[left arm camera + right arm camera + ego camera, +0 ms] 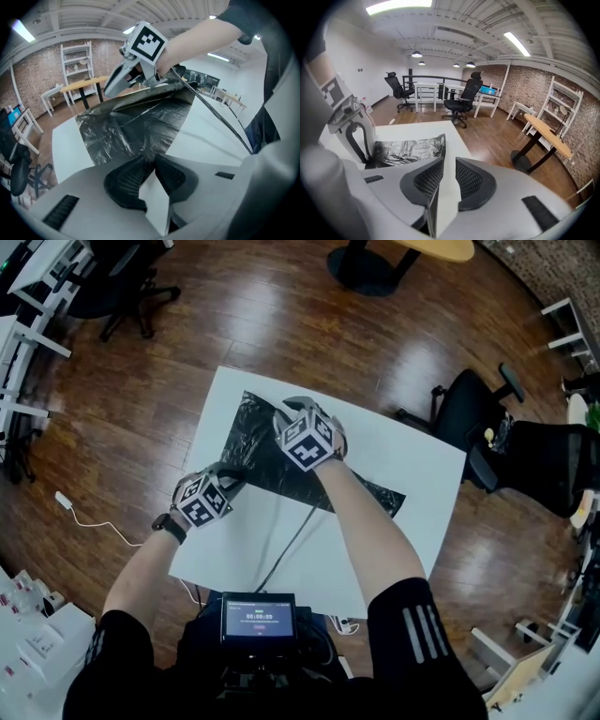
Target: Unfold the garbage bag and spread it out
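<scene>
A black garbage bag (253,442) lies partly unfolded and creased on the white table (403,474). My left gripper (230,476) is at the bag's near left corner. In the left gripper view the jaws (150,161) are shut on that corner of the bag (136,124). My right gripper (298,409) is over the bag's far edge, a little above it (108,90). In the right gripper view its jaws (449,160) stand open with nothing between them, and the bag (410,150) lies to their left.
A thin dark cable (291,545) runs across the table's near part toward me. A small screen (258,618) sits at my chest. Black office chairs (469,418) stand right of the table on the wooden floor, and a round table base (366,268) is beyond it.
</scene>
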